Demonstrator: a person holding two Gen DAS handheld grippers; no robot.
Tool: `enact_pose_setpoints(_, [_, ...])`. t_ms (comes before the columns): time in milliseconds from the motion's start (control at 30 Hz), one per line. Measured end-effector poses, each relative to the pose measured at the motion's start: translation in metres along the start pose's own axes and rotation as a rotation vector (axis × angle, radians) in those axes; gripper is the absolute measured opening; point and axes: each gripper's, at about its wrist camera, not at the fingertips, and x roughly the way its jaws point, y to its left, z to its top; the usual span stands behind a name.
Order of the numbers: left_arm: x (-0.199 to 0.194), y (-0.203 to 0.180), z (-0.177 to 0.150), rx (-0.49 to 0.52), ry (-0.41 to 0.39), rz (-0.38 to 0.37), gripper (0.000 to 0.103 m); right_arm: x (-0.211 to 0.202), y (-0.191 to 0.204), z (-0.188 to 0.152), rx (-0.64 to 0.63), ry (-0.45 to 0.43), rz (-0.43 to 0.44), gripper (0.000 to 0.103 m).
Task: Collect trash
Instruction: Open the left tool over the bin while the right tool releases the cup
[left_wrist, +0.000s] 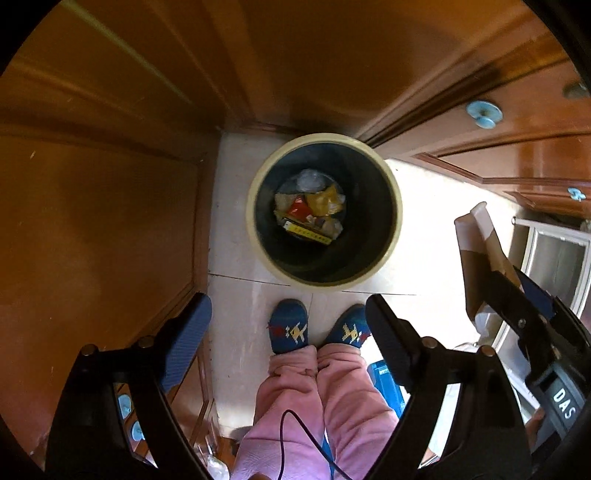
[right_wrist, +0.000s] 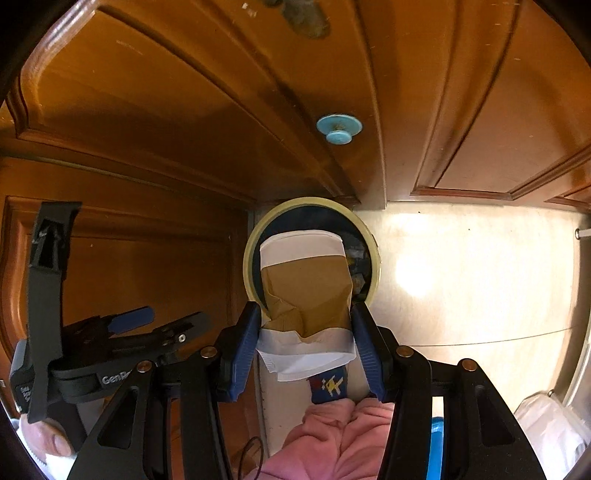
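Down on the pale tiled floor (left_wrist: 240, 229), wedged into a corner of brown wooden cabinets (left_wrist: 110, 184), stands a round bin (left_wrist: 388, 236) with a cream rim and dark inside; wrappers and scraps (left_wrist: 310, 214) in yellow, red and white lie at its bottom. Seen from the left wrist, the left gripper (left_wrist: 288, 325) points straight down with its jaws spread wide and nothing between them; below it are two blue patterned slippers (left_wrist: 290, 325) and pink trouser legs (left_wrist: 314, 406). Seen from the right wrist, the right gripper (right_wrist: 306, 332) is clamped on a crumpled paper cup (right_wrist: 306, 288), brown with white bands, its blue pads (right_wrist: 247, 339) pressing the cup's lower part from both sides. The cup hangs in front of the bin's opening, its top end overlapping the rim in that view; whether it is truly over the opening I cannot tell. A pale blue knob (right_wrist: 338, 129) sits on the cabinet door behind.
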Motion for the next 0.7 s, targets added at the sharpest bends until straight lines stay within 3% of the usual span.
enact_pose_setpoints(400, [-0.014, 0.023, -0.005, -0.059, -0.036, 0.019, 0.083, 0.036, 0.027, 0.018, -0.024, 0.053, 0.031, 0.053])
enact_pose_setpoints(533, [-0.025, 0.033, -0.004, -0.088, -0.049, 0.013, 0.084, 0.041, 0.034, 0.018, -0.015, 0.047, 0.035, 0.067])
enact_pose_setpoints(700, [-0.037, 0.038, -0.003, -0.105, -0.061, 0.001, 0.084, 0.035, 0.036, 0.013, -0.009, 0.027, 0.035, 0.069])
